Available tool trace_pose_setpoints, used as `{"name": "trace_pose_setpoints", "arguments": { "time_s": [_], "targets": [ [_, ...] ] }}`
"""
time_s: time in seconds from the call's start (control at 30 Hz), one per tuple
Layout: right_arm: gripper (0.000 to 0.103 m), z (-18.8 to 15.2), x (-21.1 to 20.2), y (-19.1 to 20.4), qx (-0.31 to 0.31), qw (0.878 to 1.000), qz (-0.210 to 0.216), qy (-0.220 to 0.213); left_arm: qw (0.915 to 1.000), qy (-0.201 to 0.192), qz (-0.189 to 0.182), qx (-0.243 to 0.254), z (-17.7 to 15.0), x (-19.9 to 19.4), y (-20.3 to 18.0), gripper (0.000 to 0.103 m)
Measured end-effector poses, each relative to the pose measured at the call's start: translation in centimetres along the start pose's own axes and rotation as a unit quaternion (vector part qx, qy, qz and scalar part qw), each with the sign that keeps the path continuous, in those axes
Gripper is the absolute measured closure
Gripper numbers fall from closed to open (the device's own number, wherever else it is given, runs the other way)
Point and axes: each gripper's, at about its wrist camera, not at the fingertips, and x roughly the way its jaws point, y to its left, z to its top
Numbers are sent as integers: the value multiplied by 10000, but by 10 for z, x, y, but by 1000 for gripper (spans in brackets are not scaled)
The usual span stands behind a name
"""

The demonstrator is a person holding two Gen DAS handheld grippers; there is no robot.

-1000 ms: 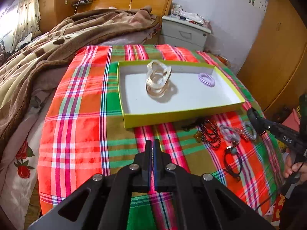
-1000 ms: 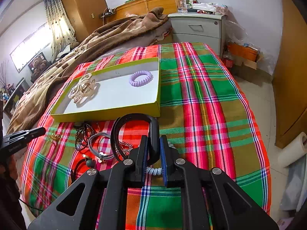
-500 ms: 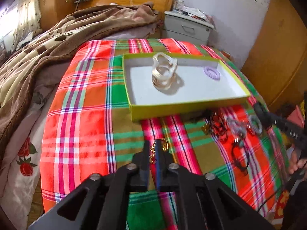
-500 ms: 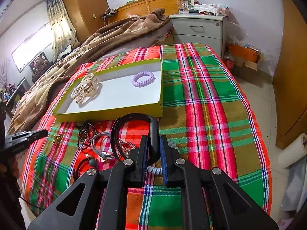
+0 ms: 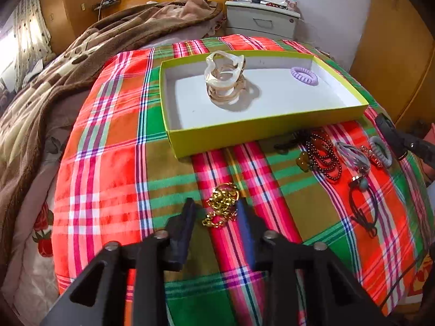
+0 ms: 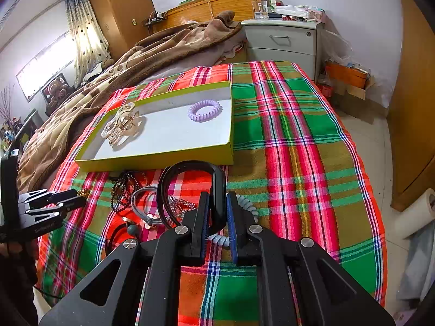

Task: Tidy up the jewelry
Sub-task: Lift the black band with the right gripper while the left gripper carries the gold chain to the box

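A gold chain [image 5: 221,203] lies bunched on the plaid bedspread between the fingers of my left gripper [image 5: 214,212]. Its jaws are opening and the pads stand clear of the chain. From the right wrist view, the left gripper [image 6: 68,201] sits low at the left edge. My right gripper [image 6: 217,206] is shut on a black headband [image 6: 190,164], held above the loose pile. The yellow-green box [image 5: 244,133] [image 6: 152,160] holds a clear hair claw [image 5: 224,81] [image 6: 119,125] and a purple coil tie [image 5: 304,75] [image 6: 204,110].
Loose pieces lie in front of the box: a dark bead bracelet [image 5: 323,154], grey hair ties [image 5: 352,157], a black tie with a bead [image 5: 363,203], a pale blue coil [image 6: 246,203]. A brown blanket [image 5: 81,62] covers the bed's left side. A nightstand [image 6: 282,43] stands beyond.
My left gripper has sunk toward the bedspread and its jaws have gone from shut to apart, now straddling the gold chain. The right gripper and the headband have not moved.
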Motion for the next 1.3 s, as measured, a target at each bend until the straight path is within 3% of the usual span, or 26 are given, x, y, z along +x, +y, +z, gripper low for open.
{"name": "trace_pose_setpoints", "arguments": {
  "time_s": [0.03,0.3,0.63,0.73,1.1,1.3],
  "targets": [
    [90,0,0,0,-5,10000,2,-2,10000,8,-25,-2,1,-1,1,94],
    [90,0,-1,1,-1,10000,-3,-26,9997,-82,-210,-110,-2,-9,3,94],
    [90,1,-2,0,38,10000,16,-72,9925,-516,-841,-721,12,-32,24,94],
    [90,1,-2,0,34,10000,19,-64,9874,-565,-1210,-846,15,-33,26,94],
    [90,9,-4,2,-13,9999,-5,-115,9893,-765,-1035,-686,35,-46,22,94],
    [90,34,-4,11,-107,9997,70,-228,9900,-840,-908,-673,56,-46,30,94]
  ]
}}
